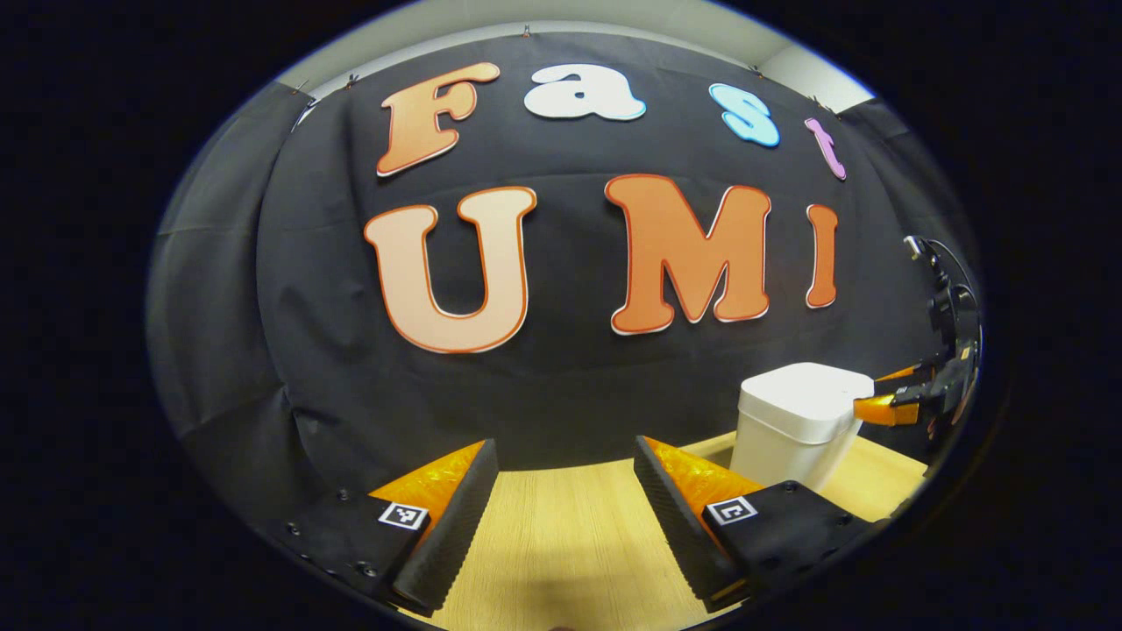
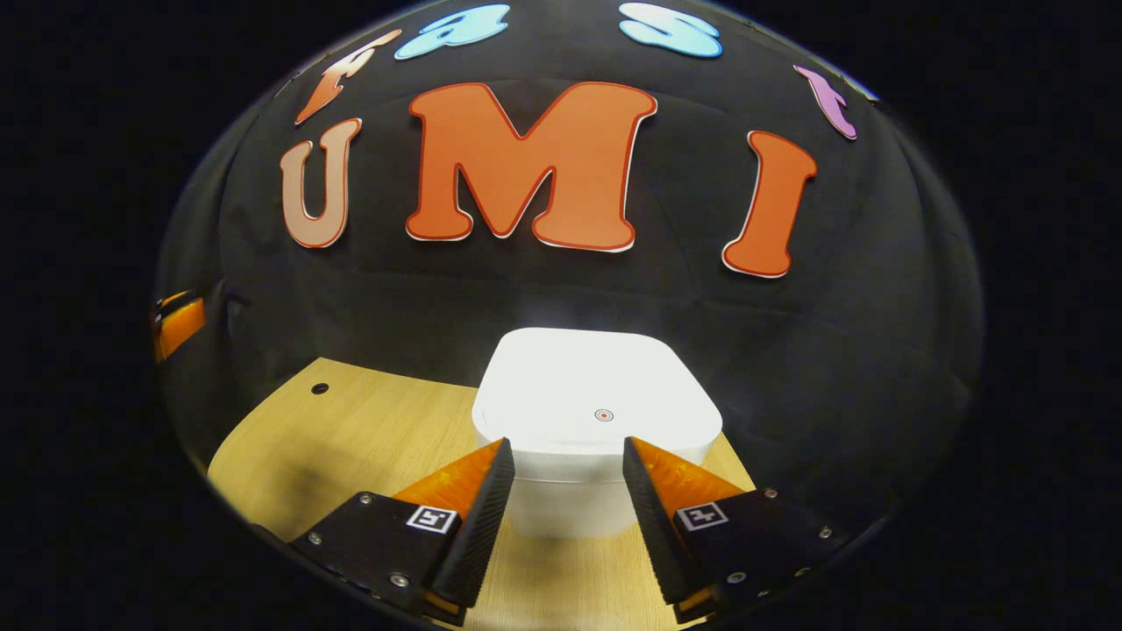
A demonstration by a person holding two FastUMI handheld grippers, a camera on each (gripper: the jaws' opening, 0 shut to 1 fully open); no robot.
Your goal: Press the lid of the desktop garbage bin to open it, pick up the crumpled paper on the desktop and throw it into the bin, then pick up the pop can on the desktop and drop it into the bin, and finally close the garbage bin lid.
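Note:
A white desktop garbage bin [image 2: 596, 412] with its lid down stands on the wooden table, right in front of my right gripper [image 2: 565, 460]. The lid carries a small red dot [image 2: 604, 414] near its front. My right gripper is open and hovers just above the lid's near edge, nothing between its fingers. In the left gripper view the bin [image 1: 793, 425] stands at the right, with the right gripper [image 1: 903, 403] reaching over its lid. My left gripper [image 1: 565, 478] is open above bare table, to the left of the bin.
The light wooden table [image 2: 368, 438] has a small round hole [image 2: 320, 388] at its far left. The black cloth wall rises close behind the bin. An edge of the left gripper [image 2: 180, 324] shows at the far left of the right gripper view.

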